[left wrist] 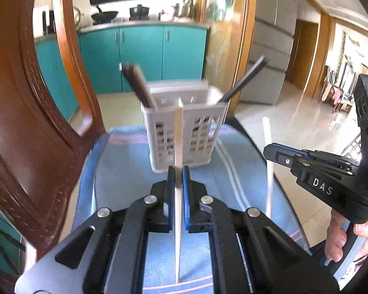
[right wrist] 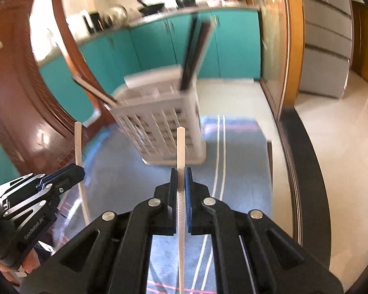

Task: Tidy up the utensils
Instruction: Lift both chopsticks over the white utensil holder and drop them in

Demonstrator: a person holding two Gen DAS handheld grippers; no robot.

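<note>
A white slotted utensil holder [left wrist: 184, 132] stands on a blue striped cloth [left wrist: 125, 176]; it also shows in the right wrist view [right wrist: 162, 127]. Brown chopsticks [left wrist: 137, 83] lean out of its left compartment and dark chopsticks [left wrist: 245, 78] out of its right. My left gripper [left wrist: 178, 174] is shut on a white chopstick [left wrist: 178, 132], held upright just before the holder. My right gripper [right wrist: 181, 174] is shut on another white chopstick [right wrist: 180, 144], also upright and near the holder. Each gripper shows in the other's view, the right [left wrist: 272, 152] and the left [right wrist: 78, 169].
A brown wooden chair back [left wrist: 36, 112] rises close on the left. The dark table edge [right wrist: 304, 161] curves along the right, with shiny floor [right wrist: 343, 147] beyond. Teal kitchen cabinets [left wrist: 139, 54] stand behind.
</note>
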